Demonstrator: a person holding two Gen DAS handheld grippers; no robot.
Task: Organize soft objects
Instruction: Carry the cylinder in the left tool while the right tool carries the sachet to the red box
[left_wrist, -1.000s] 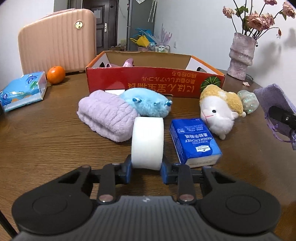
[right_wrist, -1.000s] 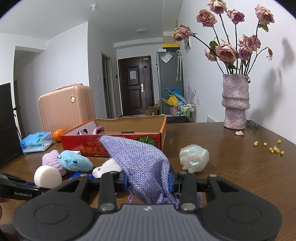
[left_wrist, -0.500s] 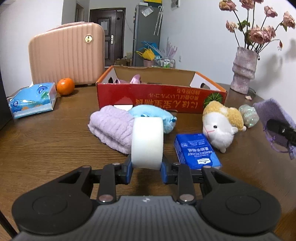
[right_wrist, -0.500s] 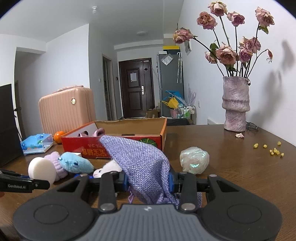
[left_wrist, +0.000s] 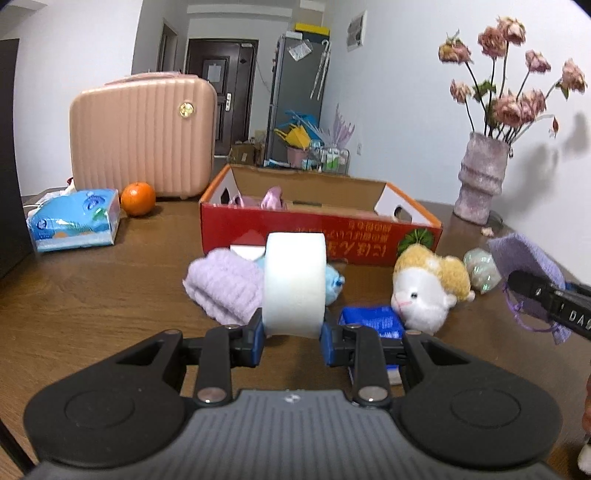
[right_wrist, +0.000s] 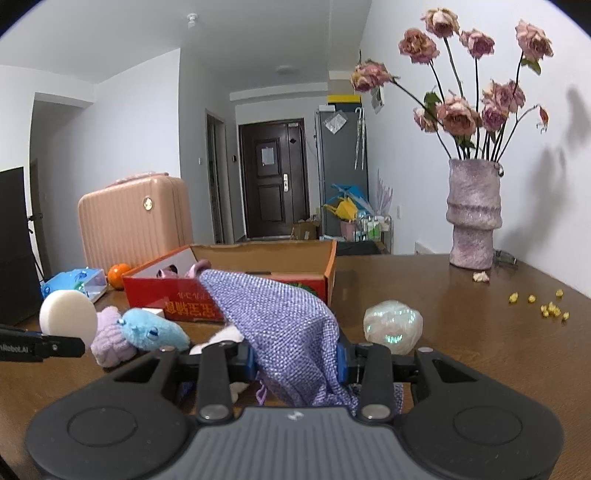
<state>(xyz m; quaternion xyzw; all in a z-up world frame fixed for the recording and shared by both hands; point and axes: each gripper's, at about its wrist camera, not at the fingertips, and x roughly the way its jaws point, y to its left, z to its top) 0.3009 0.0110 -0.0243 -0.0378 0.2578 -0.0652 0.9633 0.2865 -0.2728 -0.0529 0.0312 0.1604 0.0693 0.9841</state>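
White foam disc (left_wrist: 294, 284): we found it clamped edge-on between the left gripper (left_wrist: 293, 341) fingers, raised above the table (left_wrist: 92, 295), near of the red cardboard box (left_wrist: 317, 236). It hid most of the blue plush (left_wrist: 334, 284) and part of the lilac folded towel (left_wrist: 221, 286) behind it. The blue tissue packet (left_wrist: 373, 321) was partly covered by the gripper's right finger. Pink items inside the box (left_wrist: 271, 197) were too cut off to identify.

In the right wrist view, the right gripper (right_wrist: 295, 363) was closed on the purple mesh pouch (right_wrist: 280, 325), which draped over both fingers and hid the white plush; only a sliver of it (right_wrist: 229, 336) showed. We saw that plush plainly in the left wrist view (left_wrist: 424, 295), with the iridescent ball (left_wrist: 480, 271) just to its right. The vase of dried roses (right_wrist: 472, 214) stood far right, the pink suitcase (left_wrist: 144, 134) far left.
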